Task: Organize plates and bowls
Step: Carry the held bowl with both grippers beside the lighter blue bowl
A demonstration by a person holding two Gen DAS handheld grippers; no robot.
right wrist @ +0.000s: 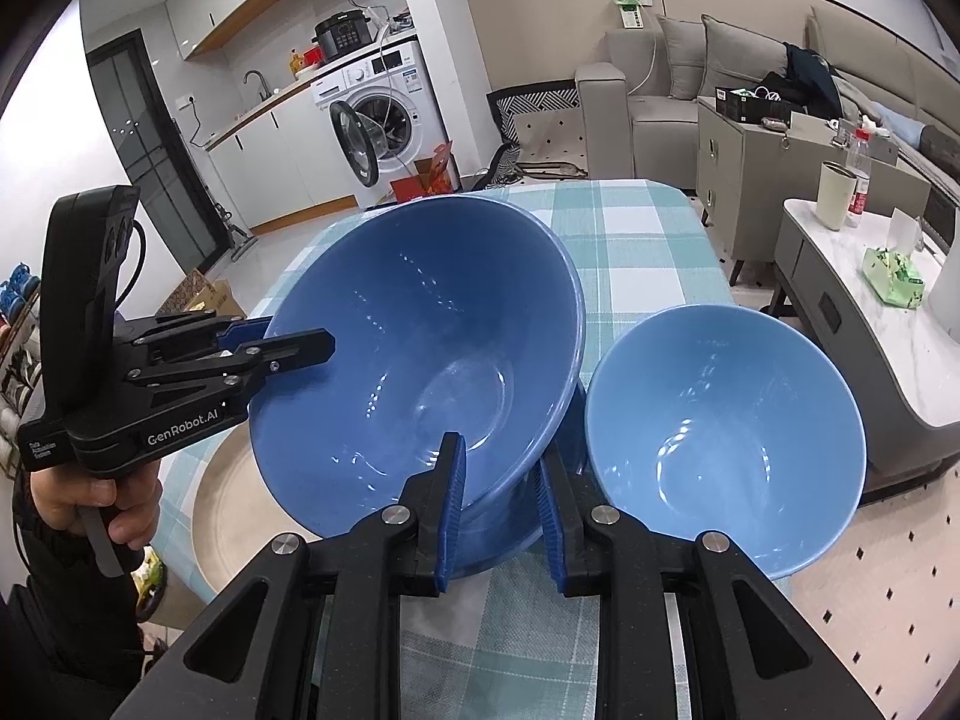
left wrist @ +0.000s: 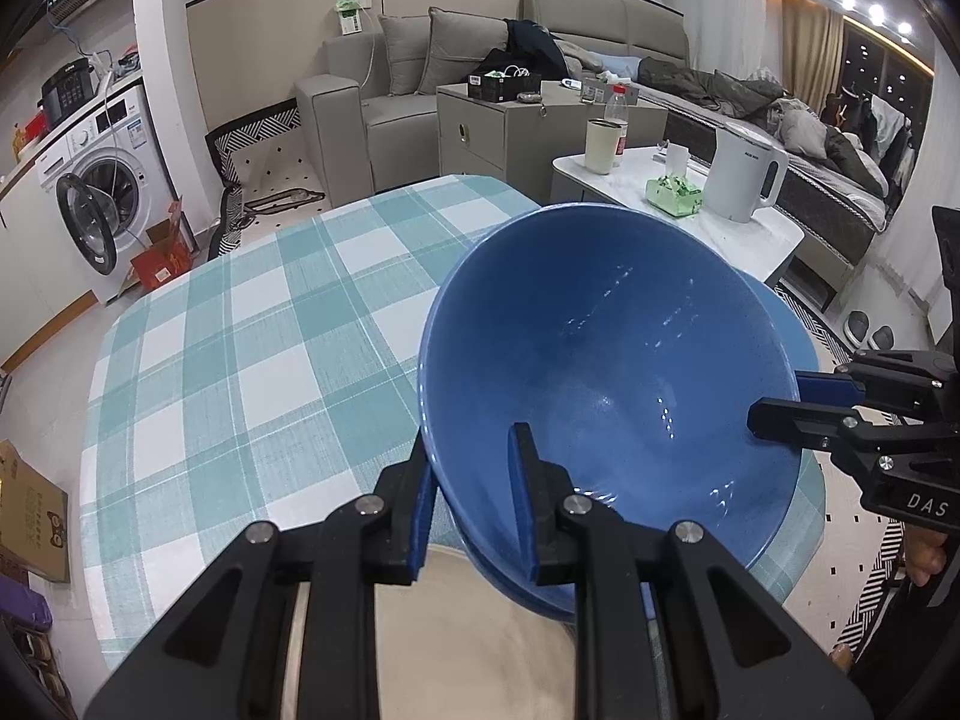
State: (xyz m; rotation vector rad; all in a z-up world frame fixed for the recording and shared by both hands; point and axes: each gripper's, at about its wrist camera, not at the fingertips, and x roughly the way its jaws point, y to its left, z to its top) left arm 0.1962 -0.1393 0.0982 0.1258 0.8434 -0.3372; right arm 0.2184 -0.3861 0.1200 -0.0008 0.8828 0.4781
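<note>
Over the bench, both grippers' jaws pinch the dark blue bowl by opposite rims; glazed, slippery, breakable.

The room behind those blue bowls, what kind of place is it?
Most likely a small lived-in flat with kitchen and lounge in one room: a washing machine under a kitchen counter with a sink tap, a grey sofa, and a checked-cloth table.
</note>
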